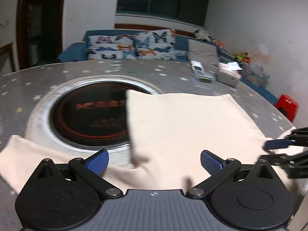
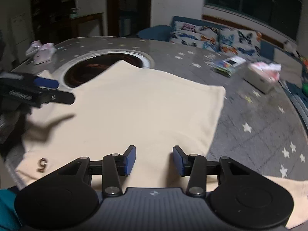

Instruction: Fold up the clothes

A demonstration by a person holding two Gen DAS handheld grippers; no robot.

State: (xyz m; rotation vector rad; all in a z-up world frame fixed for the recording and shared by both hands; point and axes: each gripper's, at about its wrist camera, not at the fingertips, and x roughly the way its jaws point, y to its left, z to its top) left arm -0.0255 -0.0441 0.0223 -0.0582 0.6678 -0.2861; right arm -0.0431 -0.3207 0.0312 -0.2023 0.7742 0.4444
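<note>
A cream garment lies flat on the grey star-patterned table, its far corner folded over the round black burner. A sleeve spreads to the left in the left wrist view. My left gripper is open and empty above the garment's near edge. My right gripper is open and empty above the garment, near its hem. The right gripper's blue pad also shows at the right edge of the left wrist view. The left gripper shows at the left of the right wrist view. A small brown mark sits on the cloth.
A tissue box and a flat packet lie at the table's far right. Small pink items lie at the far left. A blue sofa with butterfly cushions stands behind the table. A red stool stands at the right.
</note>
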